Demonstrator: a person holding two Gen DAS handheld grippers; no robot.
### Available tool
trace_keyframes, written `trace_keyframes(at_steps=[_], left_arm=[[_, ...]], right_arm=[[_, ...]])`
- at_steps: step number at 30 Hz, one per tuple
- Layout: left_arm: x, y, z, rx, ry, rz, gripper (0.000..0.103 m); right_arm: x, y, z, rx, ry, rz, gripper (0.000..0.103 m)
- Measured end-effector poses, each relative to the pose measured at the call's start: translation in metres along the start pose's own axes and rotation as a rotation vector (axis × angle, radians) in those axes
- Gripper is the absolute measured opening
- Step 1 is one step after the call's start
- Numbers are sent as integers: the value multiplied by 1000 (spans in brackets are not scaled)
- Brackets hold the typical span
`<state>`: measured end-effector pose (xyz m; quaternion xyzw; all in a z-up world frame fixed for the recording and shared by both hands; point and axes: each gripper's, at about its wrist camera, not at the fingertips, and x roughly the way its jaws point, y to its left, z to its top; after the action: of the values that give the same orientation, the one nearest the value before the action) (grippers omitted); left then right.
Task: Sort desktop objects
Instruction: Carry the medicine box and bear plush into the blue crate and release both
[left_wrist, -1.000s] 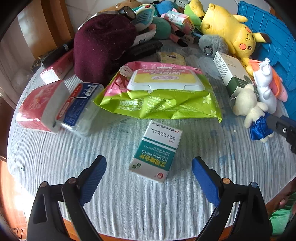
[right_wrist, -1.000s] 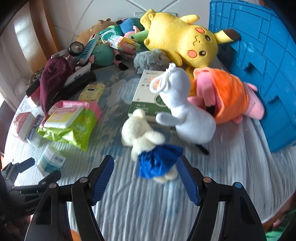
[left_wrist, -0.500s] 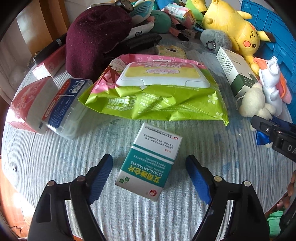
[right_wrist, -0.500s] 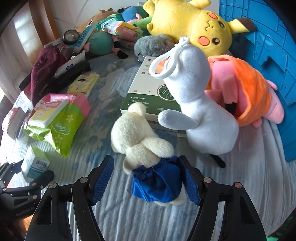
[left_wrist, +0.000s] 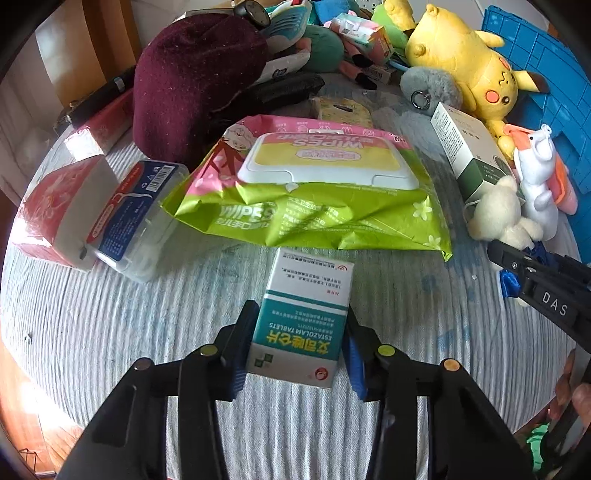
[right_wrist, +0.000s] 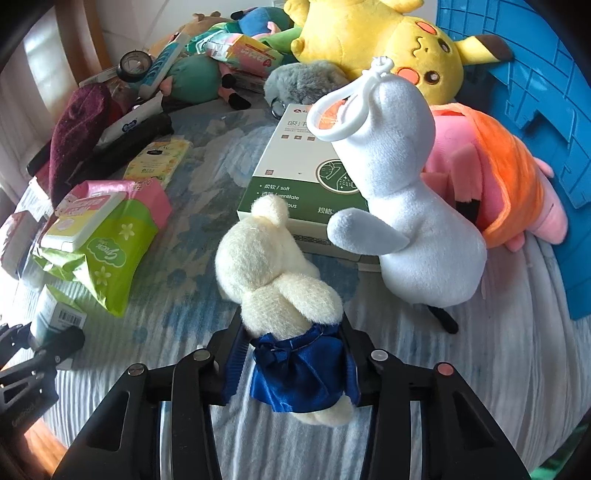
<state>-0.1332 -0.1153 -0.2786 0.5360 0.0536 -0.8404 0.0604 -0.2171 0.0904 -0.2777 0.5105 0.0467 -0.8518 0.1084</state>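
Note:
My left gripper (left_wrist: 297, 341) is shut on a teal and white tablet box (left_wrist: 304, 317) that lies on the striped cloth, its blue pads pressed to both long sides. My right gripper (right_wrist: 291, 360) is shut on a cream plush bear in a blue satin skirt (right_wrist: 280, 291), gripping it at the skirt. In the left wrist view the bear (left_wrist: 498, 218) and the black right gripper (left_wrist: 546, 291) show at the right edge. The tablet box (right_wrist: 55, 314) and the left gripper (right_wrist: 40, 350) appear low on the left in the right wrist view.
A green and pink wipes pack (left_wrist: 310, 188) lies just beyond the tablet box. A white plush (right_wrist: 402, 206), a green and white carton (right_wrist: 303, 177), a yellow plush (right_wrist: 380, 40) and a blue crate (right_wrist: 546, 92) crowd the right. A maroon hat (left_wrist: 192, 74) and small boxes (left_wrist: 85, 210) sit left.
Both grippers moved forward and went from open to shut: the left closed on the tablet box, the right closed on the bear's blue skirt.

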Motion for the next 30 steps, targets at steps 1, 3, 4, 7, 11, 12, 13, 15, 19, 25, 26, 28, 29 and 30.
trace_keyframes(at_steps=[1, 3, 4, 7, 11, 12, 13, 15, 19, 25, 26, 28, 29, 30], left_arm=[[0, -1, 0, -1, 0, 0, 41], [-2, 0, 0, -8, 3, -10, 39], [-6, 0, 1, -11, -3, -13, 39], [-19, -4, 4, 1, -28, -12, 39], [-44, -6, 11, 5, -68, -19, 39], [-51, -7, 13, 10, -76, -21, 39], [-59, -8, 14, 16, -86, -22, 39], [-70, -11, 20, 25, -102, -27, 39], [-92, -16, 25, 46, -127, -44, 39], [-119, -21, 30, 61, -152, -63, 39], [-124, -21, 31, 61, -157, -66, 39], [-134, -23, 34, 65, -171, -74, 39], [-139, -24, 35, 70, -179, -78, 39], [-145, -25, 37, 75, -190, -81, 39]], right_arm=[[0, 0, 0, 4, -1, 2, 41], [-4, -1, -1, 9, -5, 8, 39], [-6, -1, -2, 10, -8, 12, 37], [-18, 1, -4, 8, -20, 27, 36], [-38, 5, -2, 8, -41, 36, 36], [-44, 6, -1, 9, -49, 38, 36], [-51, 7, 0, 6, -58, 39, 36], [-66, 10, 1, -1, -74, 45, 36], [-95, 13, 3, -12, -104, 53, 36], [-137, 17, 10, -12, -160, 43, 36], [-144, 17, 12, -11, -171, 38, 36], [-158, 15, 15, -9, -194, 29, 36], [-166, 14, 16, -8, -205, 24, 36], [-173, 13, 18, -7, -216, 19, 36]])
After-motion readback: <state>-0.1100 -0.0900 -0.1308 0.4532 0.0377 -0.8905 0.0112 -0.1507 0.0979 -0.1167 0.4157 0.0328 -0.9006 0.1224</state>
